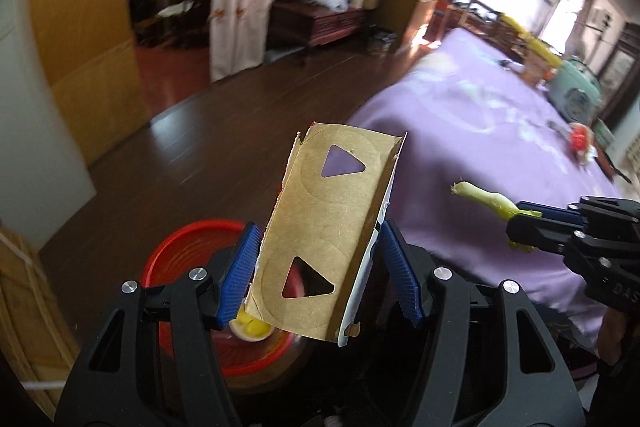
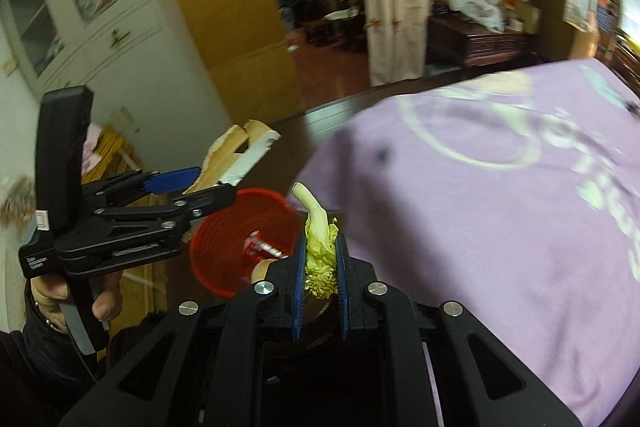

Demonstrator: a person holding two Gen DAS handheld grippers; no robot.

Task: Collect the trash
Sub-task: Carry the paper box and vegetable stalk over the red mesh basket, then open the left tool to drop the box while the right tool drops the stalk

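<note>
Left tool [image 1: 320,269]: blue pads clamped on a flat brown cardboard sleeve with triangular cut-outs and a white edge [image 1: 332,227]. Sleeve held over a round red plastic bin [image 1: 176,259] on the dark wood floor. Its long axis runs up and away from the pads, tilted slightly right, free end toward the purple cloth-covered counter [image 1: 480,115].

Right tool [image 2: 320,259]: jaws narrow, pinching a pale yellow-green vegetable stalk scrap [image 2: 318,247]. Stalk stands roughly upright between the pads, its thin curved stem end pointing up and forward and leaning left, toward the bin.

Progress, as I judge it: both pieces lifted and carried near the bin; neither released yet. Bin already holds some scraps, something yellow and something red. A small red object [image 1: 578,139] is out on the counter, possibly more trash.
</note>
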